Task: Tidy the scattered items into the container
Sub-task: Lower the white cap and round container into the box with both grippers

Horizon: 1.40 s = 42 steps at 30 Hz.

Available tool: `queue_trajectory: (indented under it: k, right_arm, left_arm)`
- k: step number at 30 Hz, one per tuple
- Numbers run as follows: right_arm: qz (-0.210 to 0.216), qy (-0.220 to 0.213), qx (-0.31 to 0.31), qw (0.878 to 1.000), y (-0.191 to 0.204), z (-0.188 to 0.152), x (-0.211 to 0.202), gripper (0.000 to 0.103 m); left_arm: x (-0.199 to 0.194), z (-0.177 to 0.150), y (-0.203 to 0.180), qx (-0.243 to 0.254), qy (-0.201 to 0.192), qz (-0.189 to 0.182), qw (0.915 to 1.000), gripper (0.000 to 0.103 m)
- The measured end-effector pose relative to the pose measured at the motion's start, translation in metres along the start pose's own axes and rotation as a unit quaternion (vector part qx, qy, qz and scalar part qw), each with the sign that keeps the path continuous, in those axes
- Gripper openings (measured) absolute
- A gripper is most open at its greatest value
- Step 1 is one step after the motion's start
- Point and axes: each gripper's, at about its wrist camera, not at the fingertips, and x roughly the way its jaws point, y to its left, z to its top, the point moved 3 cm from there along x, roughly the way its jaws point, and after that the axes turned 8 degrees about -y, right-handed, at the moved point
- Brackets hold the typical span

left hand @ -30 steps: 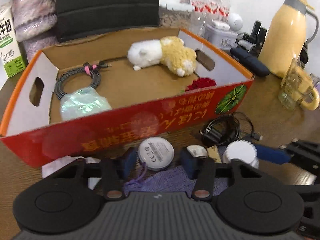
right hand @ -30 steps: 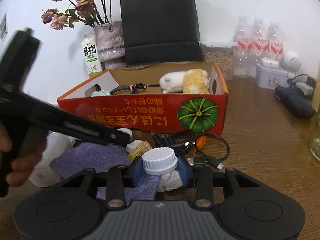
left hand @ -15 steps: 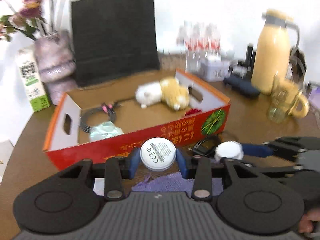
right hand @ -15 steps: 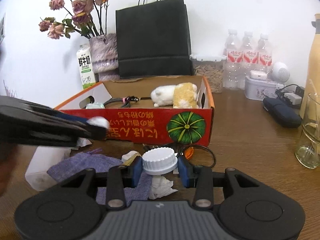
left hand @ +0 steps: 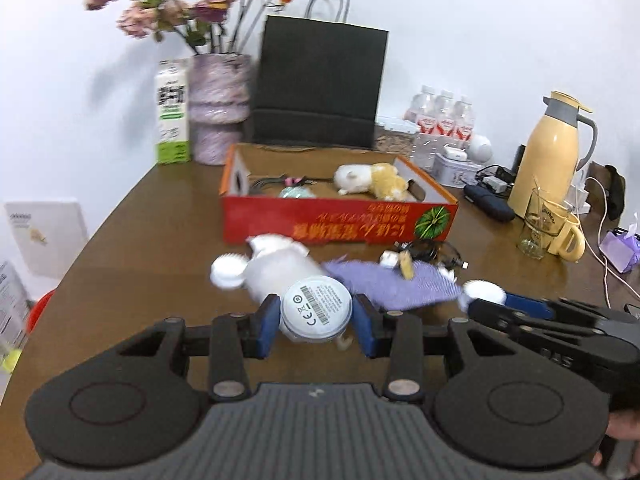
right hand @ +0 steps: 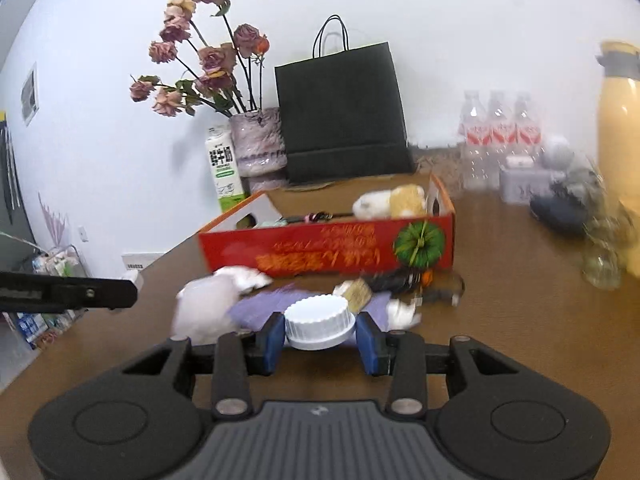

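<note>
My left gripper [left hand: 316, 318] is shut on a round white disc [left hand: 316, 310] with a barcode label, held above the table. My right gripper [right hand: 320, 330] is shut on a white ridged cap [right hand: 320, 320]; in the left wrist view it comes in from the right with the cap [left hand: 482, 292] at its tip. The red cardboard box [left hand: 340, 220] [right hand: 328, 248] stands beyond both, and a plush toy [left hand: 372, 178], a coiled cable and a pale packet lie inside it. A white plastic bottle [left hand: 276, 268], a purple cloth [left hand: 392, 284] and a black cable [left hand: 432, 248] lie in front of the box.
Behind the box stand a black paper bag [left hand: 320, 88], a vase of dried roses [left hand: 220, 108] and a milk carton [left hand: 172, 112]. To the right are water bottles [left hand: 440, 116], a yellow thermos [left hand: 552, 152], a glass beaker [left hand: 536, 224] and a yellow mug. The table's left edge is near.
The left jaws have closed on the white disc and lifted it off the table. Both grippers have pulled back and risen from the box; the right one kept the cap.
</note>
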Motion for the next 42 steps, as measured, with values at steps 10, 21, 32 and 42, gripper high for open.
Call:
queue_trajectory:
  k: [10, 21, 32, 42]
  right_arm:
    - [-0.048, 0.015, 0.005, 0.999, 0.006, -0.028, -0.085, 0.038]
    - [-0.059, -0.005, 0.018, 0.998, 0.019, -0.032, -0.154, 0.038]
    - [-0.052, 0.008, 0.017, 0.998, 0.023, -0.034, -0.142, 0.038]
    - [-0.048, 0.000, -0.003, 0.999, 0.001, 0.020, -0.078, 0.038]
  left_arm:
    - [-0.057, -0.038, -0.003, -0.013, 0.003, -0.010, 0.9999, 0.040]
    - [-0.110, -0.039, -0.027, 0.002, -0.041, -0.047, 0.9981, 0.041]
    - [-0.086, -0.052, -0.018, -0.025, 0.002, -0.052, 0.9983, 0.041]
    - [-0.031, 0.014, 0.015, -0.041, -0.015, -0.084, 0.9955, 0.041]
